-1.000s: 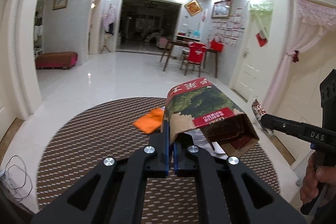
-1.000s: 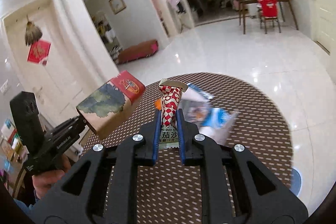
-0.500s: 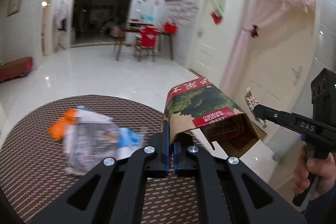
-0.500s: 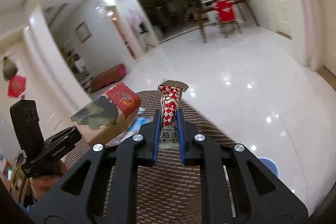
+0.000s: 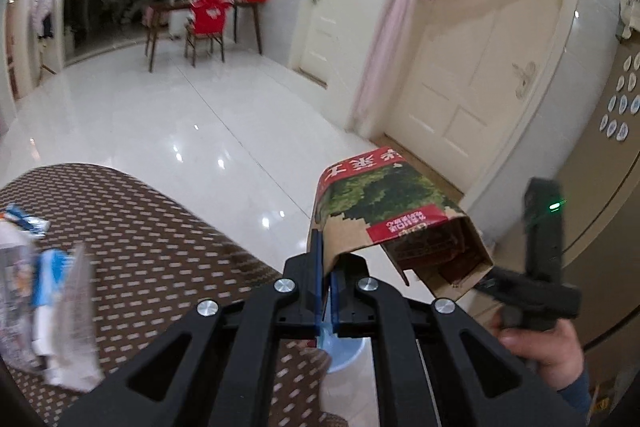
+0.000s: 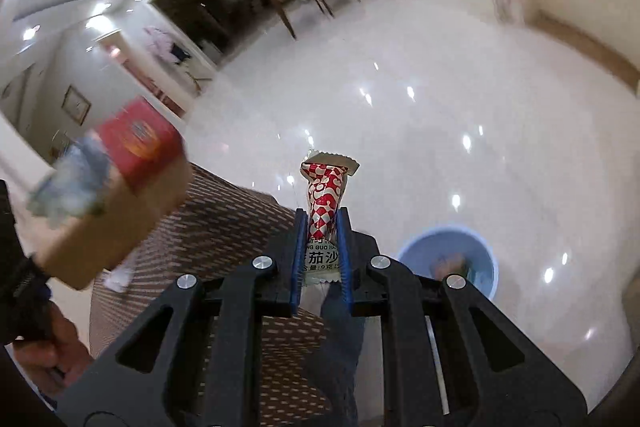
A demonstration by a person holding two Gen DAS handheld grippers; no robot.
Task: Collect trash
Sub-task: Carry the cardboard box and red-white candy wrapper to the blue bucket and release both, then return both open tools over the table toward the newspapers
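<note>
- The left gripper (image 5: 325, 269) has its jaws pinched tight on a torn flap of the cardboard box (image 5: 394, 223) — the box's open end faces the camera, and its inside looks dark red, though what it holds cannot be told.
- The right gripper (image 6: 323, 245) is clamped narrow on a red-and-white sachet (image 6: 324, 203), which stands upright between the blue pads.
- A pale blue bin (image 6: 448, 263) sits on the white floor, just right of the right gripper; something lies inside, too blurred to name.
- More wrappers (image 5: 48, 307) lie on the brown patterned table (image 5: 160, 251), at the left.
</note>
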